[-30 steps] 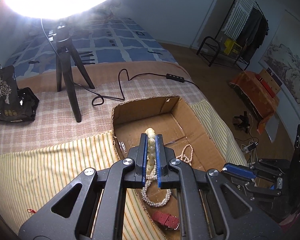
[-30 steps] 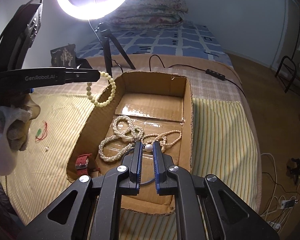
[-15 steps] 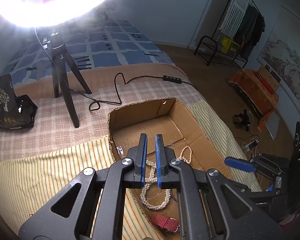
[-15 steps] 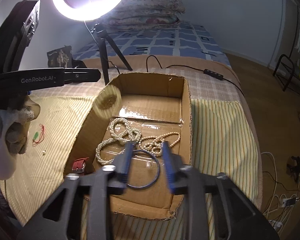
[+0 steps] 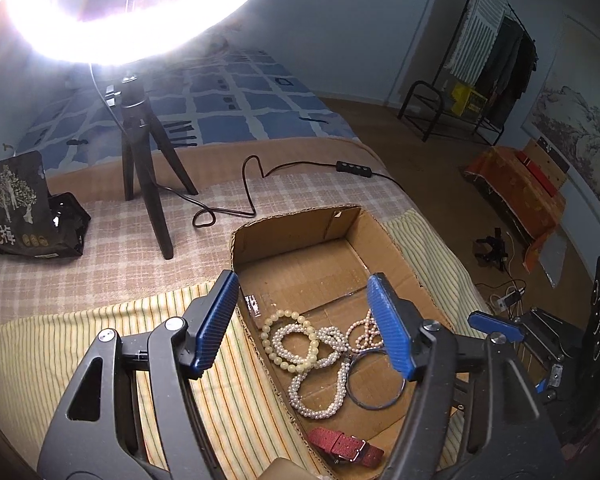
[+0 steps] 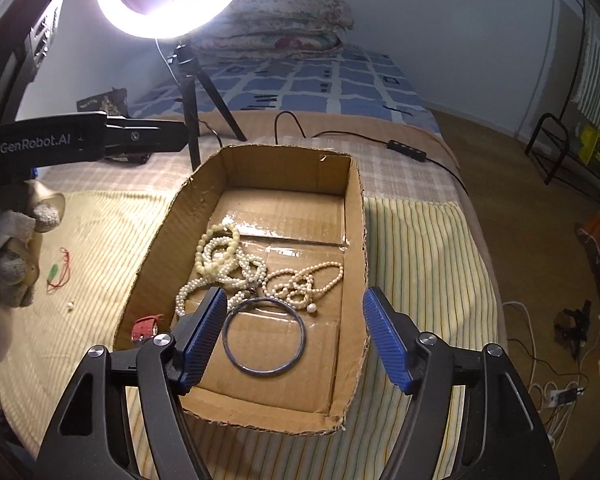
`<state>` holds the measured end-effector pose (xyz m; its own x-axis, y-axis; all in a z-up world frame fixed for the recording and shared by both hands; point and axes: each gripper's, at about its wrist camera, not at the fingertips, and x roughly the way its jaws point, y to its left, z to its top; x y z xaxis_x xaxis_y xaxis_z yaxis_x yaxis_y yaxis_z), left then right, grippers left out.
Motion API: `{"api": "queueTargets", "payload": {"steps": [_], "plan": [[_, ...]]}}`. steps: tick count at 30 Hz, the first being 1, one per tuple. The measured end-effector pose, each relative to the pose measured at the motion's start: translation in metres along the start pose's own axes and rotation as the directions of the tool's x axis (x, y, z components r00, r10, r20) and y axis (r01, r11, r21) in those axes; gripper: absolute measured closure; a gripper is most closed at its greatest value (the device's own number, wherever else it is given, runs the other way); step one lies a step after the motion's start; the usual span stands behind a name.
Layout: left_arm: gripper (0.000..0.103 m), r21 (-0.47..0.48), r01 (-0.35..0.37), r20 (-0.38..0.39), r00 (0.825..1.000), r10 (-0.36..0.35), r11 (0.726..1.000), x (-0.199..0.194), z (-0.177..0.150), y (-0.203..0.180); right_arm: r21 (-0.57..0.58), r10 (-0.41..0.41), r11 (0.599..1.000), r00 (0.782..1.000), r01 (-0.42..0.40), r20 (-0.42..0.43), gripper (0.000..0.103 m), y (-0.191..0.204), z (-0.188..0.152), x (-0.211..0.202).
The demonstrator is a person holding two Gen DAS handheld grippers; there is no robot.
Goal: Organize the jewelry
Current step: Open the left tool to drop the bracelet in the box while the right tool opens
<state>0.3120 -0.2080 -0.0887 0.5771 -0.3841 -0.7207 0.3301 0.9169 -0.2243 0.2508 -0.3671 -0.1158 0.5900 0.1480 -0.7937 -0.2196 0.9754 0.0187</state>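
Observation:
An open cardboard box (image 5: 292, 232) (image 6: 356, 208) sits on the bed's striped cloth. In it lie a cream bead bracelet (image 5: 266, 338) (image 6: 204, 248), white pearl strands (image 5: 320, 404) (image 6: 184, 292), a thin pinkish pearl necklace (image 5: 364, 332) (image 6: 316, 276), a metal bangle (image 5: 376, 407) (image 6: 264, 374) and a red watch strap (image 5: 344, 444) (image 6: 144, 328). My left gripper (image 5: 302, 280) hovers over the box's left side, jaws opening, nothing between the pads. My right gripper (image 6: 296, 292) hangs over the near end above the bangle, jaws opening too and empty.
A ring light on a black tripod (image 5: 140, 152) stands behind the box, its cable (image 5: 260, 176) trailing right. A black bag (image 5: 16, 208) lies at the left. A green pendant on red cord (image 6: 56, 272) and a loose pearl (image 6: 71, 305) lie on the cloth.
The left gripper let go of the cream bracelet, which dropped into the box. The right gripper released the bangle, now lying flat in the box. Both jaws spread wide.

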Motion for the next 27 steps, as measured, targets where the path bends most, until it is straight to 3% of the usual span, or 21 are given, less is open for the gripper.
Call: {"api": "queueTargets", "payload": {"steps": [17, 27], "plan": [[0.034, 0.0, -0.023, 0.049, 0.999, 0.023, 1.0, -0.063, 0.0, 0.008, -0.014, -0.019, 1.0, 1.0, 0.02, 0.022, 0.033, 0.023, 0.001, -0.037], [0.034, 0.0, -0.066, 0.09, 0.994, 0.065, 0.998, -0.124, -0.008, 0.043, -0.035, 0.012, 0.999, 0.998, -0.01, 0.058, 0.033, 0.053, 0.007, -0.06]]}}
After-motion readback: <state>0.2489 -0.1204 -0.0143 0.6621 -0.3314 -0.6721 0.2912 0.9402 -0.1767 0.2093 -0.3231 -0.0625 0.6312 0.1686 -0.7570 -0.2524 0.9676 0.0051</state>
